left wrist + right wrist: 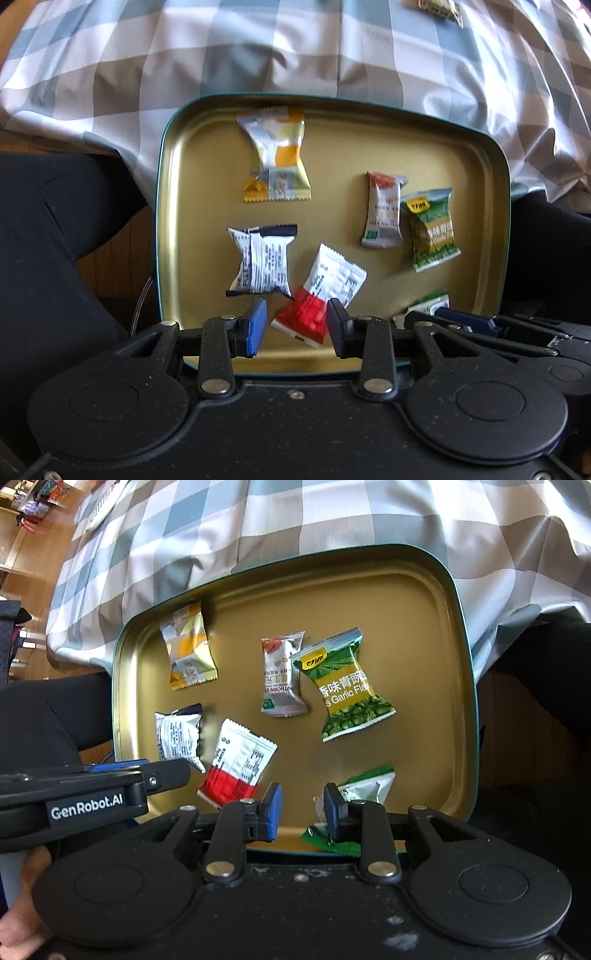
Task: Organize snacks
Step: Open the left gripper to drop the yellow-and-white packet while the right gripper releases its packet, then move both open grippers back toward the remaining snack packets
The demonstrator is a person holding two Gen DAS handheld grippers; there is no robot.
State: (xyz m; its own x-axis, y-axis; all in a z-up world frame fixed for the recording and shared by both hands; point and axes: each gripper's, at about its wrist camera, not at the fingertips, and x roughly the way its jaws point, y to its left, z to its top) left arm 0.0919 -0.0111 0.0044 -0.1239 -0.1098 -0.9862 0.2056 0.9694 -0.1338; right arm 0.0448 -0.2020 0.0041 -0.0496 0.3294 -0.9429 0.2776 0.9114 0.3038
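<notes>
While both grippers (pixel 296 325) (pixel 303 806) hover spread and empty, six snack packets (pixel 275 160) lie in one tin (pixel 504 192).

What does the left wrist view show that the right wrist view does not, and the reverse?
Only the left wrist view shows a stray snack on the checked cloth beyond the tin.

Only the right wrist view shows the green-and-white packet nearly whole, a hand under the left claw, and shelves far left.

Both show the gold tin tray, the yellow packet, the pea packet and the red-and-white packet.
</notes>
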